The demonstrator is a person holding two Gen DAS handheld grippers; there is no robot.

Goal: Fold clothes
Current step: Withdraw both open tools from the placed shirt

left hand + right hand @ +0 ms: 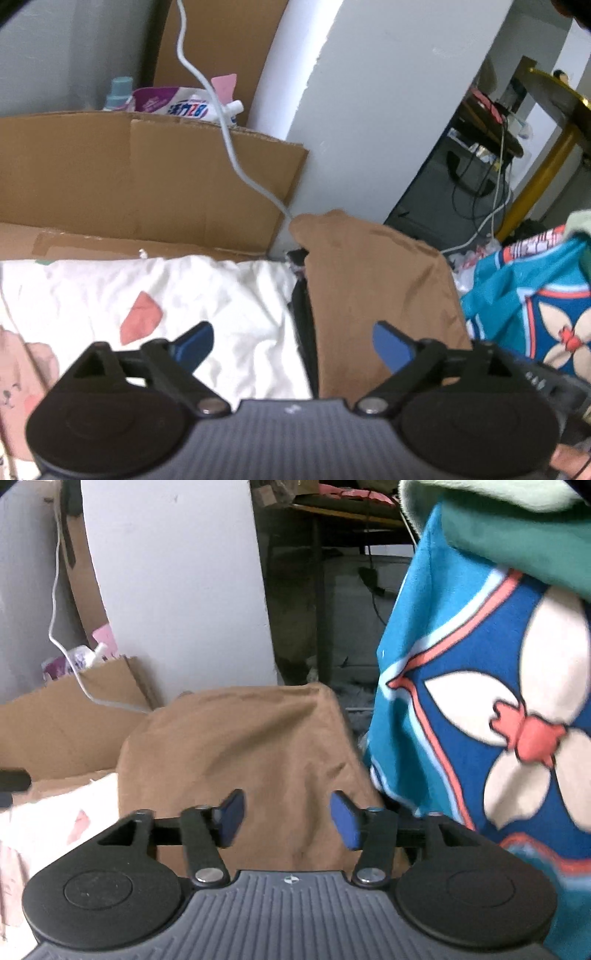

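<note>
A: Left wrist view first: what are the left tongs (293, 345) doing?

B: Released, blue pads spread wide with nothing between them. Below them a folded brown garment (376, 288) lies on the right, next to a white sheet (207, 295) with pink patches. Something dark shows in the gap between the two.

A: And around that?

B: A cardboard box (147, 177) stands behind the sheet, with a white cable (229, 140) hanging down across it. A blue patterned cloth (535, 295) sits at the right edge.

A: Right wrist view?

B: The right tongs (288, 818) are released too, jaws apart and empty, hovering over the same brown garment (240, 746). The blue patterned cloth (480, 701) fills the right side, touching the garment's edge, with a green cloth (517, 535) on top of it.
</note>
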